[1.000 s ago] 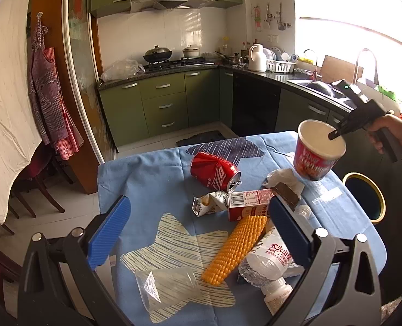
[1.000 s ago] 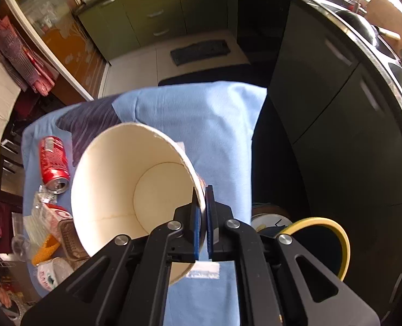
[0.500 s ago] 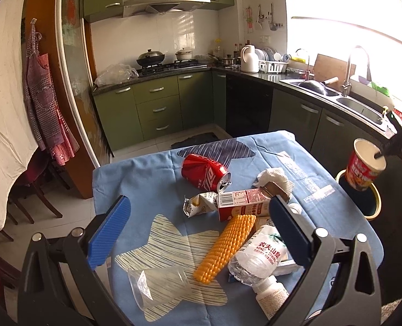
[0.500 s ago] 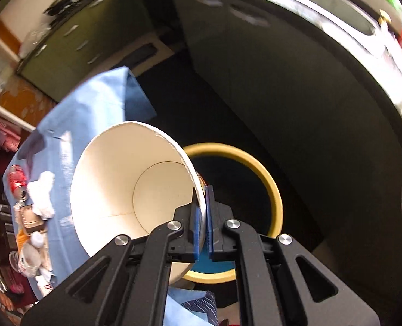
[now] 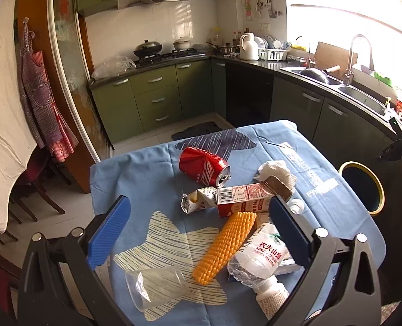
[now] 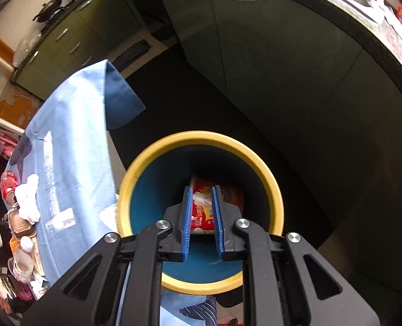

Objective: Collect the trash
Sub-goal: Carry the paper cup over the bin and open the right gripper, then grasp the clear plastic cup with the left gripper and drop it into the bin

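Note:
My right gripper (image 6: 202, 191) points down over the yellow-rimmed bin (image 6: 201, 137), and its jaws are opening with a clear gap between the pads. The red noodle cup (image 6: 201, 217) lies loose inside the bin below them, touching neither pad. In the left wrist view that gripper (image 5: 379, 159) hangs above the bin (image 5: 379, 187) beside the table. My left gripper (image 5: 198, 203) stands wide open above the trash on the table: a red can (image 5: 202, 169), a carton (image 5: 244, 199), a corn cob (image 5: 225, 247), a water bottle (image 5: 260, 255) and a clear plastic cup (image 5: 154, 282).
A blue tablecloth (image 5: 146, 179) covers the table, which also carries a crumpled tissue (image 5: 275, 169), a snack wrapper (image 5: 195, 202) and a small white bottle (image 5: 271, 294). Green kitchen cabinets (image 5: 152, 100) and a sink counter run behind. Chairs stand at the left.
The right gripper carried the noodle cup off the table to above the bin, then its jaws parted and the cup dropped into the bin. The left gripper stayed put.

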A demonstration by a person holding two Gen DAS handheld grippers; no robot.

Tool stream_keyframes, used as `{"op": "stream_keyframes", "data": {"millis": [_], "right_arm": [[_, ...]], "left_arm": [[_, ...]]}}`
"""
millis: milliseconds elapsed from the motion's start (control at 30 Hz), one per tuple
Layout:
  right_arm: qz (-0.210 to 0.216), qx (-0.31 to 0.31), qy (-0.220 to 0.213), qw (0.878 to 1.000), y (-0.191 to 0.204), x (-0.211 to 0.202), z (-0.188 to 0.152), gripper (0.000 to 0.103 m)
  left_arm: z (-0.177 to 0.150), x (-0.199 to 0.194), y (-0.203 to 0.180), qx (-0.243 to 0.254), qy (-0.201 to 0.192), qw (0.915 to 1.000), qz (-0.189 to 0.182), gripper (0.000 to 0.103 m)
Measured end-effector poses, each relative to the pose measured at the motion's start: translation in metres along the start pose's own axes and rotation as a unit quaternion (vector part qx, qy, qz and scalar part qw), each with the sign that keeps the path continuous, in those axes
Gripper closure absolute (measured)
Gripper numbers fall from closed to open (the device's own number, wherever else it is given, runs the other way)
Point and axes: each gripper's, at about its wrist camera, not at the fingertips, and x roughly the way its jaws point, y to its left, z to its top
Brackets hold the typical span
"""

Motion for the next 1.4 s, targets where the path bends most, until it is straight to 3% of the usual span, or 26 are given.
{"op": "stream_keyframes", "data": {"millis": [133,233,433,633,867,1133,1300,1400], "right_arm": [[0.015,-0.018,-0.005,1.000,0.007,-0.012,-0.007,0.088],[0.023,-0.033,0.001,0.999,0.015,-0.012,-0.013,0.082],[0.031,-0.052,0.009,0.998,0.033,-0.006,-0.013,0.082],[0.031,-0.068,0.016,0.997,0.055,0.001,-0.013,0.082],[0.027,-0.082,0.018,0.996,0.072,0.002,-0.010,0.078],[0.023,-0.102,0.026,0.994,0.085,0.006,-0.017,0.078],[0.023,-0.098,0.024,0.995,0.081,0.005,-0.017,0.078],[0.026,-0.102,0.020,0.994,0.083,0.002,-0.018,0.078]], "left_arm": [[0.007,0.012,0.006,0.008,0.028,0.9995,0.009,0.006],[0.004,0.016,0.019,0.008,0.059,0.9980,0.019,0.006],[-0.025,0.035,0.050,-0.002,0.147,0.9884,-0.040,0.006],[-0.066,0.043,0.096,-0.086,0.198,0.9763,-0.005,0.006],[-0.101,0.070,0.109,-0.123,0.242,0.9625,-0.009,0.008],[-0.102,0.088,0.105,-0.146,0.243,0.9568,-0.064,0.050],[-0.096,0.074,0.102,-0.153,0.229,0.9572,-0.088,0.093],[-0.088,0.057,0.096,-0.151,0.206,0.9608,-0.109,0.098]]}}
